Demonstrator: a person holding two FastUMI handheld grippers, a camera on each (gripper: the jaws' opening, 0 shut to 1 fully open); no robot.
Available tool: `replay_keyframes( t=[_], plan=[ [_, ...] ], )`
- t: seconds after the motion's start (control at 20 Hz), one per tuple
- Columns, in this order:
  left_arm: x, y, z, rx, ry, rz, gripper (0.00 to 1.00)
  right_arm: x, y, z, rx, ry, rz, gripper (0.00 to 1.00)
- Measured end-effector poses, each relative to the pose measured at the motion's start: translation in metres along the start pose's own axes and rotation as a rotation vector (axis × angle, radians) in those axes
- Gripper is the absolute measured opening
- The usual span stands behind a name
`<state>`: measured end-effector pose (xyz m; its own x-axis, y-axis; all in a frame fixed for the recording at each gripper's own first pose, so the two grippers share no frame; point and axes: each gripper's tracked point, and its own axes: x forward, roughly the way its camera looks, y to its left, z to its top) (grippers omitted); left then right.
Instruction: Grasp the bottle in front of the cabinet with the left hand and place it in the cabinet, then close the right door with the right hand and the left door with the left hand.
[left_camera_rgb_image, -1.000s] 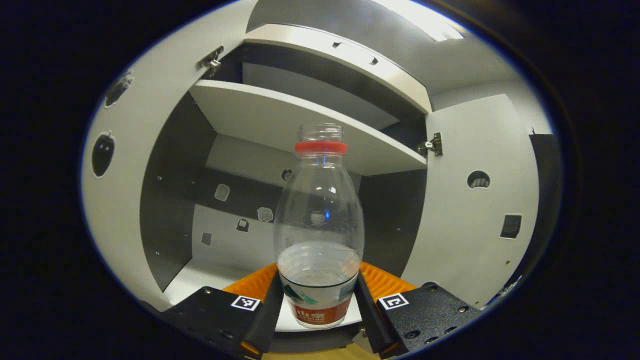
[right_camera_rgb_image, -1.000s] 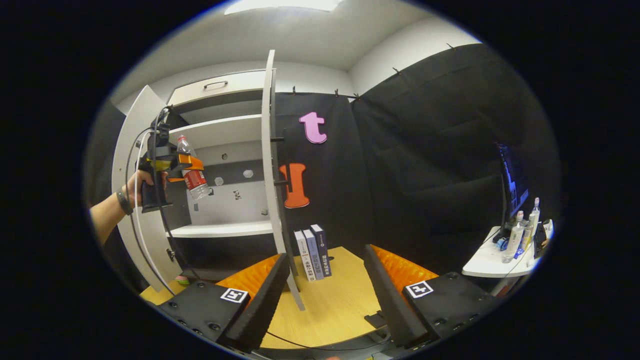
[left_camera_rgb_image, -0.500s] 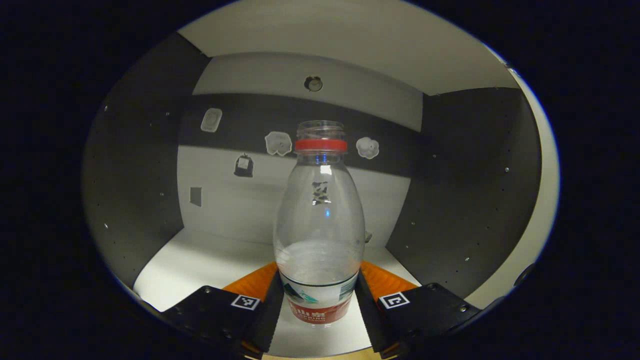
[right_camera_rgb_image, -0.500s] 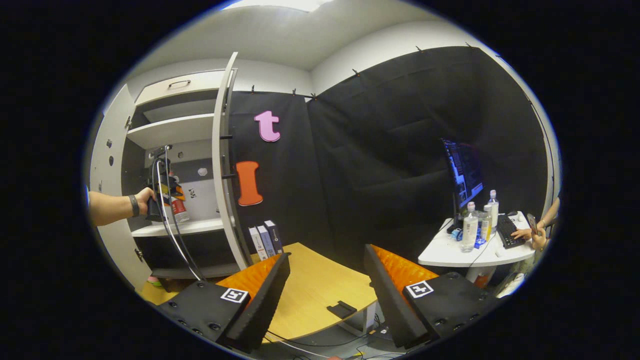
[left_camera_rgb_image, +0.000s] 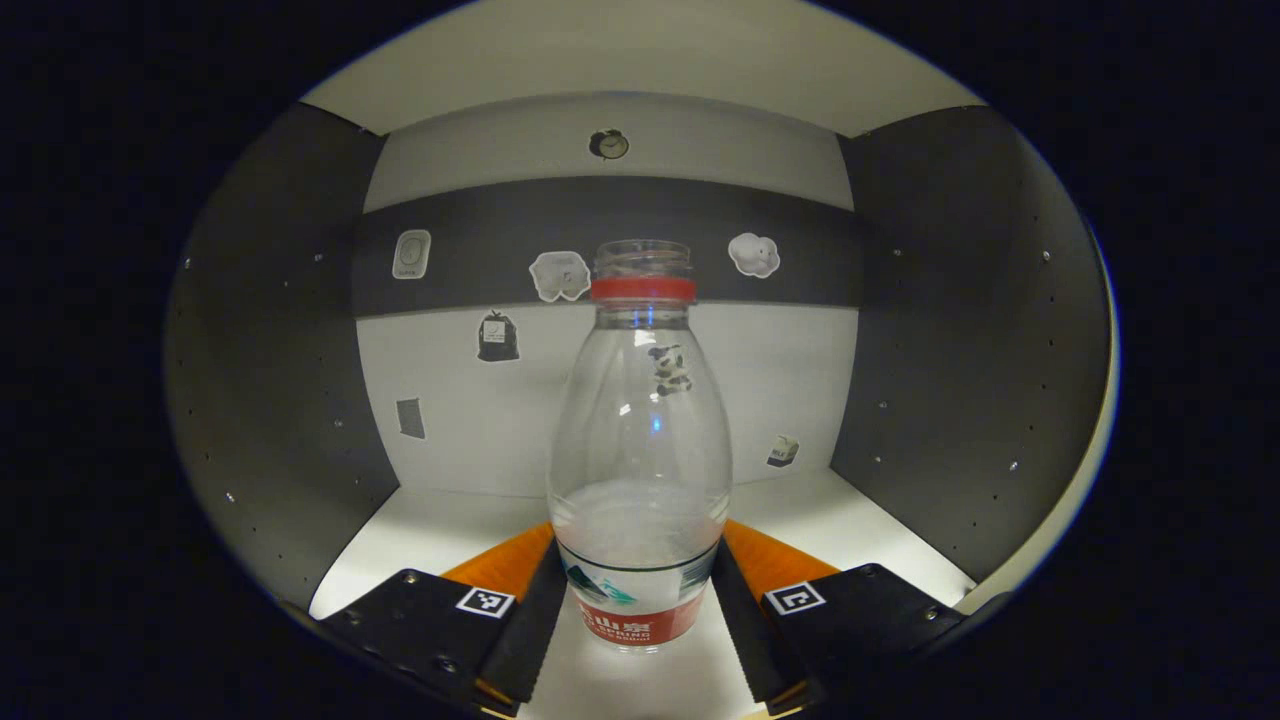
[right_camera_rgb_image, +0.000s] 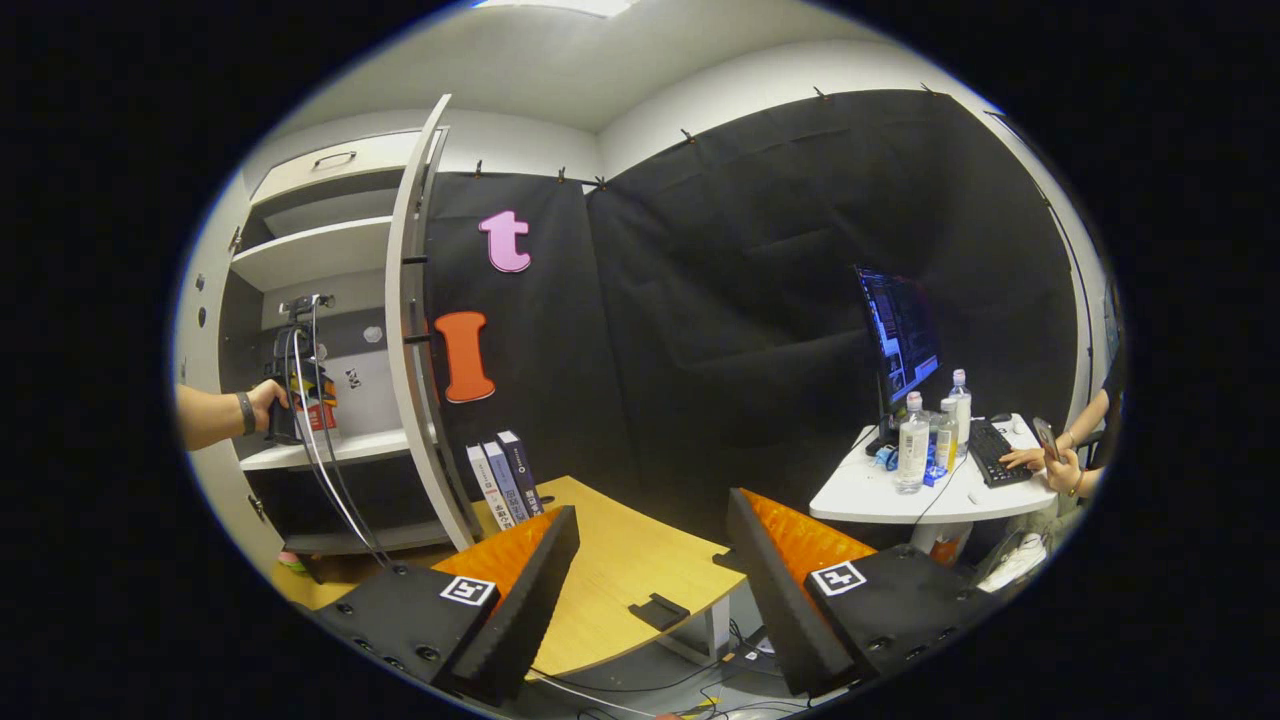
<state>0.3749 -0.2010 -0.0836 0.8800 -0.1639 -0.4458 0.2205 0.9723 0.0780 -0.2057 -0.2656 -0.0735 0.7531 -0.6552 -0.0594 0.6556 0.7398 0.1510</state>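
- Left gripper view was dim inside the grey-and-white cabinet (left_camera_rgb_image: 900, 330), with small glints on the clear plastic bottle (left_camera_rgb_image: 640, 420).
- Right gripper view was brighter, lit from overhead; fisheye curvature bent the edges.

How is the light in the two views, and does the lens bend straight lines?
Left gripper view: the cabinet interior is dim, the shelf bright, small glints on the bottle; the side walls bow outward. Right gripper view: evenly lit, sharp; the open right door curves strongly, and the monitor glows.
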Motion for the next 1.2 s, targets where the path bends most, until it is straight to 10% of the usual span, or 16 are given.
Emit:
replay_keyframes(
  t=[0.25, 0.65, 1.2],
  plan=[
    [0.003, -0.005, -0.012, -0.074, 0.014, -0.026, 0.96, 0.001, 0.004, -0.007, -0.009, 0.023, 0.017, 0.98],
    [-0.029, 0.003, 0.048, -0.074, -0.209, -0.024, 0.94, 0.006, 0.009, -0.011, -0.014, 0.045, 0.039, 0.98],
    [-0.194, 0.029, 0.107, -0.24, -0.531, -0.049, 0.96, 0.028, 0.078, -0.005, -0.033, 0.061, 0.272, 0.98]
  ],
)
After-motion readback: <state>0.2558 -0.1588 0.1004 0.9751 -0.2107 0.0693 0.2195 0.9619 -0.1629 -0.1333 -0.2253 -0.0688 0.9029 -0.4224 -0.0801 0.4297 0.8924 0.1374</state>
